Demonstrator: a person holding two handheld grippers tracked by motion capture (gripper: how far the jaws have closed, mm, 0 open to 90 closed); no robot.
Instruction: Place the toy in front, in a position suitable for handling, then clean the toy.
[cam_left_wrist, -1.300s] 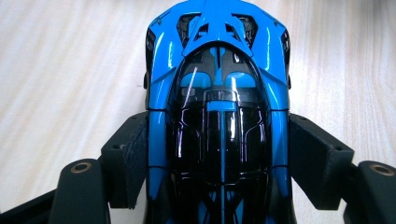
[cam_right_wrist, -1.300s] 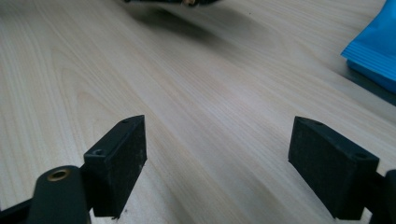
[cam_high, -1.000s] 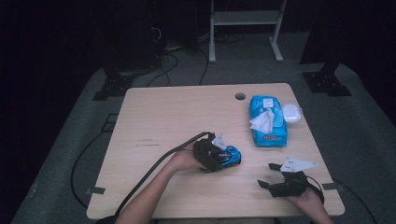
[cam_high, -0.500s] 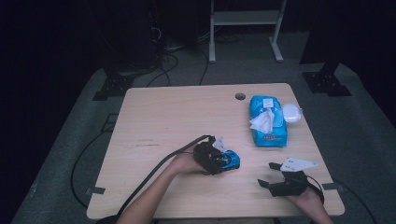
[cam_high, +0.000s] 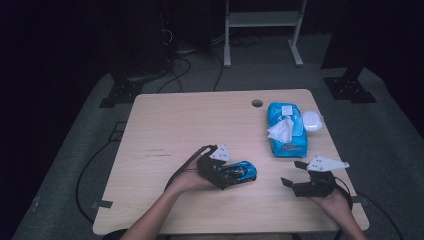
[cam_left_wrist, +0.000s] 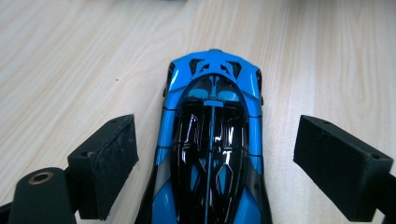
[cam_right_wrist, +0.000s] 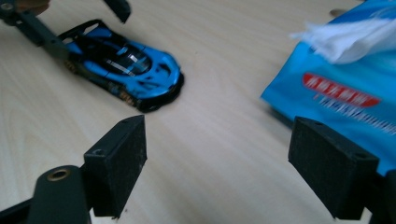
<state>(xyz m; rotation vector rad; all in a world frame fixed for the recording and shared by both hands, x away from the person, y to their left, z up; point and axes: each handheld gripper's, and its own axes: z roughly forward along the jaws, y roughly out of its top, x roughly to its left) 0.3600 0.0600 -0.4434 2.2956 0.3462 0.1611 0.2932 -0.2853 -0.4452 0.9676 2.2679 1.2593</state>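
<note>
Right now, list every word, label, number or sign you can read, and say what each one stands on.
No text here can be read for certain.
Wipes pack: white lettering on a red band, too blurred to read.
Wipes pack in the high view: a white label near the far end and a red band near the close end, both too small to read.
Blue toy car: no lettering visible.
Table: a faint dark line of marks, too small to read.

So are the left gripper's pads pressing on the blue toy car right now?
No: in the left gripper view the pads stand clear of the blue toy car, with bare table showing on both sides.
</note>
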